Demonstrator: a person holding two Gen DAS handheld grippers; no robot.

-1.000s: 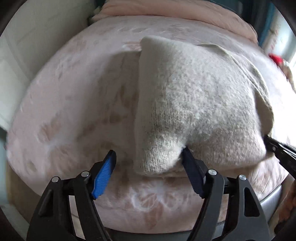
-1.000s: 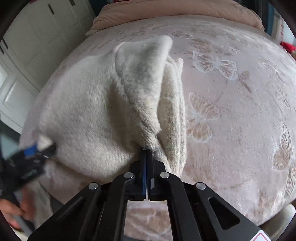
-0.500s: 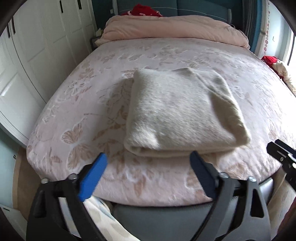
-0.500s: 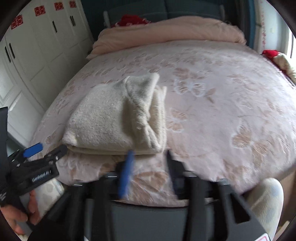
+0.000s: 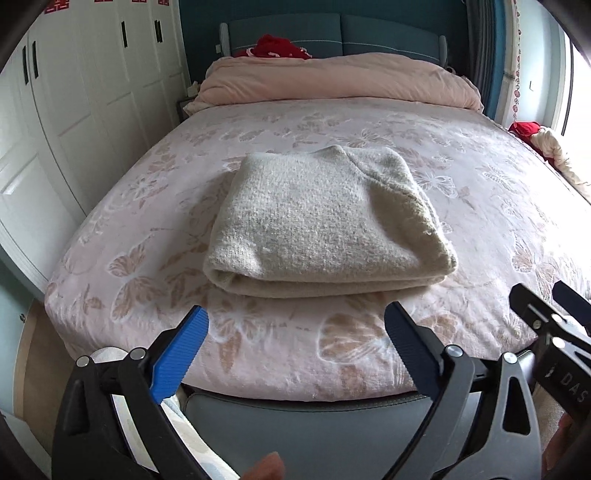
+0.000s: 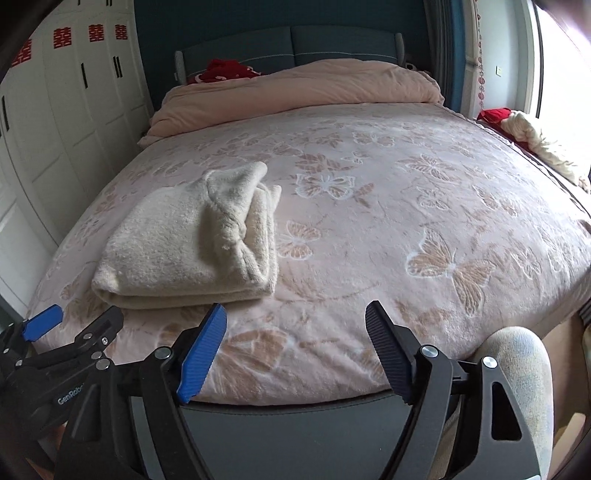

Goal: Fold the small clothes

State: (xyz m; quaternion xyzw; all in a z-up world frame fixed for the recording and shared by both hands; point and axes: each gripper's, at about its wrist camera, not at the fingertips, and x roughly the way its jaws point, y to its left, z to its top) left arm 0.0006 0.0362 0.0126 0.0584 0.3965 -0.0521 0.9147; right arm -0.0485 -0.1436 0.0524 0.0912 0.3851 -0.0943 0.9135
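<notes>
I am looking at the folded cream sweater (image 5: pixel 325 221), which is lying flat on the pink butterfly blanket (image 5: pixel 480 206) of the bed, close to the foot edge and more to the wardrobe side. From the sweater, my left gripper (image 5: pixel 295 336) is hanging just in front, over the blanket's edge, and its jaws are opening wide with nothing between them; the blue pads are not touching the knit. My right gripper (image 6: pixel 295 328) is standing in front of the sweater's right corner, a little apart from it, and its jaws are also opening, with only blanket showing between the fingers. Behind the sweater, a pink duvet (image 5: pixel 332 81) is lying rolled against the dark blue headboard (image 5: pixel 369 33), with something red (image 5: pixel 277 46) on top. Left of the sweater, white wardrobe doors (image 5: pixel 74 92) are standing along the bed. Far right of the sweater, more clothes (image 6: pixel 532 136) are lying near the window.
</notes>
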